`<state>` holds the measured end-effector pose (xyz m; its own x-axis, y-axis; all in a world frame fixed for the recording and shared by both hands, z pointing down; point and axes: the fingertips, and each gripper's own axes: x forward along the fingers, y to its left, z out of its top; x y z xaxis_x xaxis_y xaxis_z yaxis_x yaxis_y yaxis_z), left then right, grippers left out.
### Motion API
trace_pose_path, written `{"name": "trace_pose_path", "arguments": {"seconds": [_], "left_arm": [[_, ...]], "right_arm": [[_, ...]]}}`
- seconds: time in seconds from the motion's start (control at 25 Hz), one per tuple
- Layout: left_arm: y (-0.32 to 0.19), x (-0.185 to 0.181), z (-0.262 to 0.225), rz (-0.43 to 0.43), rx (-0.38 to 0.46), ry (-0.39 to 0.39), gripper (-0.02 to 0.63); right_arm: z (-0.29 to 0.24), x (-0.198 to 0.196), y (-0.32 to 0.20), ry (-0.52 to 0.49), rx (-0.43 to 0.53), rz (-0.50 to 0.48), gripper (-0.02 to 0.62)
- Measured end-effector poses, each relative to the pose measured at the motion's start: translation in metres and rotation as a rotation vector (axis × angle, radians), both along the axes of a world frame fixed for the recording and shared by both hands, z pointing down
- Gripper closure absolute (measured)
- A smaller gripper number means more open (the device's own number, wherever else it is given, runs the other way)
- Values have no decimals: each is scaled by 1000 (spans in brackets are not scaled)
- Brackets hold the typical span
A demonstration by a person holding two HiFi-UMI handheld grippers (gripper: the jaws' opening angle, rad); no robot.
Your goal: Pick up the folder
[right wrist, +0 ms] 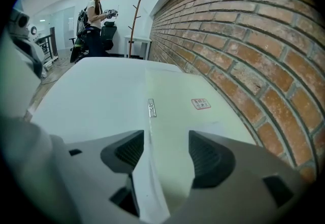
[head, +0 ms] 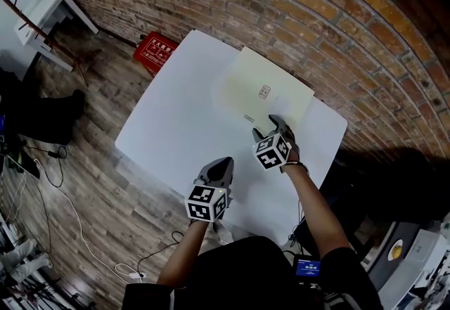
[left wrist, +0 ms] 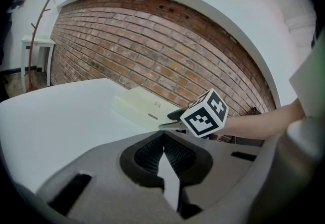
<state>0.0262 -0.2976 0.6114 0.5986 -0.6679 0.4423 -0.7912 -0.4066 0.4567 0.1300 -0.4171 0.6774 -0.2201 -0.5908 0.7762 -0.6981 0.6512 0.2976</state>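
The folder (head: 264, 87) lies flat on the table (head: 169, 119), its near edge at the parted jaws of our right gripper (head: 275, 121). We hold that arm stretched forward and tilted down. Our left gripper (head: 223, 162) sits nearer us, closed and empty.

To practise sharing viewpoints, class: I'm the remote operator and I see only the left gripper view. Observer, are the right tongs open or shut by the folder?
Observer: Open. The right gripper has its tongs apart over the near edge of the folder, clamped on nothing.
Operator: Is anything on the floor near the table?
Observer: Yes. The head view shows a red box on the floor at the far left corner of the table.
Operator: Is anyone else in the room?
Observer: Yes. In the right gripper view a person stands beyond the table's far end.
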Motion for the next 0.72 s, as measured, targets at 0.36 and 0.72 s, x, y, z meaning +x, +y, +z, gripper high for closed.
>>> {"name": "trace_pose_path", "arguments": {"seconds": [0.36,0.72], "left_arm": [[6,-8,-2,-16,-5,13,588],[18,-22,-4,-29,-12,10,588]], "right_arm": [[0,-12,13,-11,-4,-13,321],[-1,-23,25,-31,-7,0,321]]}}
